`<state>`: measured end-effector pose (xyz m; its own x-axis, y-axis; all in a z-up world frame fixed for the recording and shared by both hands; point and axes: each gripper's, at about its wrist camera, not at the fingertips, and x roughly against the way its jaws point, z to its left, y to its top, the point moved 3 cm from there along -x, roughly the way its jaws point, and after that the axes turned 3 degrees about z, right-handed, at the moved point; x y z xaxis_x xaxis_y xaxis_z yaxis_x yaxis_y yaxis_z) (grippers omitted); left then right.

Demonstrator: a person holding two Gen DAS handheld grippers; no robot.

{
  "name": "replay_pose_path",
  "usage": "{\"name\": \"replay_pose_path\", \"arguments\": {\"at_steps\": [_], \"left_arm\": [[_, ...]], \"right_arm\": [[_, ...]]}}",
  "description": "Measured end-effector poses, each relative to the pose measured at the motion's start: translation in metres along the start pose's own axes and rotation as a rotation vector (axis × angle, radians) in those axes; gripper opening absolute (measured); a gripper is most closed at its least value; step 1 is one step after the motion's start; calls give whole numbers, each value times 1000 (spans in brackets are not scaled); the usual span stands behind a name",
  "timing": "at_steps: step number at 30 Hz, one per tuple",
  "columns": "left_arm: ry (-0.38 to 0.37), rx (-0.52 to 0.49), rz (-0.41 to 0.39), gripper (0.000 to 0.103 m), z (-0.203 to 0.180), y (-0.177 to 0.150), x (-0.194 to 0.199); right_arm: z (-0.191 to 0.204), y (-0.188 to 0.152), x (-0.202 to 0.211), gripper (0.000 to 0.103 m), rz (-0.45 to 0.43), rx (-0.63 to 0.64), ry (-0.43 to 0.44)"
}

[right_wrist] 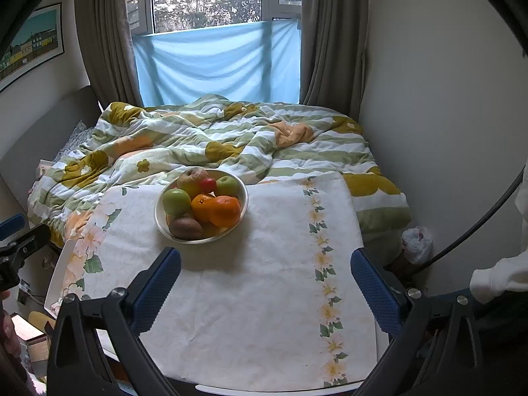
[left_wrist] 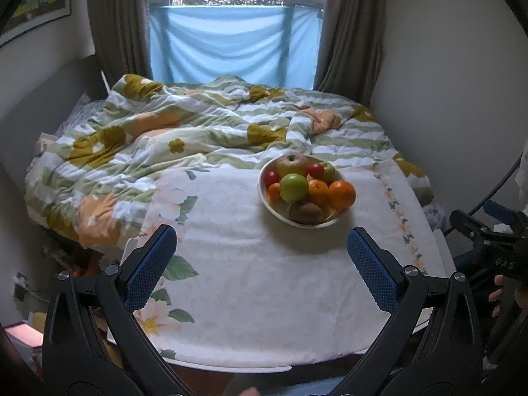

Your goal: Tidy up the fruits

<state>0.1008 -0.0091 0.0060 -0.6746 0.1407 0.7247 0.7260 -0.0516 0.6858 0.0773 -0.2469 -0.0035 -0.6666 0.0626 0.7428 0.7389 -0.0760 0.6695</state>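
Note:
A white bowl [left_wrist: 269,206] full of fruit stands on a table with a floral white cloth [left_wrist: 264,280]. In it lie a green apple [left_wrist: 293,187], oranges [left_wrist: 341,193], a kiwi [left_wrist: 306,213], small red fruits [left_wrist: 315,170] and a large yellowish apple [left_wrist: 290,164]. My left gripper [left_wrist: 262,247] is open and empty, short of the bowl. In the right wrist view the bowl [right_wrist: 244,204] sits ahead and left, with the green apple [right_wrist: 176,201], orange [right_wrist: 225,210] and kiwi [right_wrist: 185,227]. My right gripper [right_wrist: 265,270] is open and empty, near the bowl's front edge.
A bed with a rumpled green and yellow floral quilt [left_wrist: 198,132] lies right behind the table. A window with a blue cloth [left_wrist: 234,43] and curtains is at the back. Walls close in on both sides. A white plastic bag [right_wrist: 417,242] lies on the floor at right.

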Motion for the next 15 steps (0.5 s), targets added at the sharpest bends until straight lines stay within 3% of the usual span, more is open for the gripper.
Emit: {"name": "replay_pose_path", "arguments": {"at_steps": [6, 15], "left_arm": [[52, -14, -56, 103, -1, 4, 11], [71, -5, -51, 103, 6, 3, 10]], "right_arm": [[-1, 1, 0, 103, -1, -1, 0], [-4, 3, 3, 103, -6, -4, 6]]}}
